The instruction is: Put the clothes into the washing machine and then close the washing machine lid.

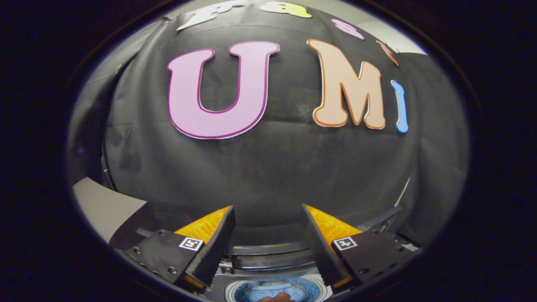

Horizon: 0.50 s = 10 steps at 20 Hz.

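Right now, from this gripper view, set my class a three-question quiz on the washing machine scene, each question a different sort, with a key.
1. True or false: the fingers are clamped on a piece of clothing.
2. What lies below the gap between the fingers? A) a closed lid B) the open drum C) a basket
3. Fill in: behind the washing machine hangs a black ____.

Key:
1. False; the gripper is open and holds nothing.
2. B; the drum of the washing machine shows there.
3. Cloth.

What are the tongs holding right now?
Nothing. The tongs are open, with only the black booth wall showing in the gap between the fingers. The washing machine sits below them.
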Available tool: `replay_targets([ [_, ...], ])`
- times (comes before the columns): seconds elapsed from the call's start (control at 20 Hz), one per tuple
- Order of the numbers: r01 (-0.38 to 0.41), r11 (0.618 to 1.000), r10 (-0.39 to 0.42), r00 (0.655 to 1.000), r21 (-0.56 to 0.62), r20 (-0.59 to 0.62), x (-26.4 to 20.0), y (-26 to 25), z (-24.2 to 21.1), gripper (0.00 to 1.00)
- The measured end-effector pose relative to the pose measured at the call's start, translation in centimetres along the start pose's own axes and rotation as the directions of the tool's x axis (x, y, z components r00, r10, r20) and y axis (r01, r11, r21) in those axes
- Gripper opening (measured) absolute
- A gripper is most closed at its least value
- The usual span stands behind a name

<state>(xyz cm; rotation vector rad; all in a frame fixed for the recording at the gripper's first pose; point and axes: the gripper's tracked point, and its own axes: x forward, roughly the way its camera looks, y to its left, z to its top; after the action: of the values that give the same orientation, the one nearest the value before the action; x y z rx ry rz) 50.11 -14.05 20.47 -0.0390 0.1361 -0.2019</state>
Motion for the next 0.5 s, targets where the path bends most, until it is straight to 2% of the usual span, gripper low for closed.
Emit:
replay_targets([
  [0.5,0.028,1.0,-0.028,0.999,0.012,0.035,-0.58,-0.17,0.22,0.97],
])
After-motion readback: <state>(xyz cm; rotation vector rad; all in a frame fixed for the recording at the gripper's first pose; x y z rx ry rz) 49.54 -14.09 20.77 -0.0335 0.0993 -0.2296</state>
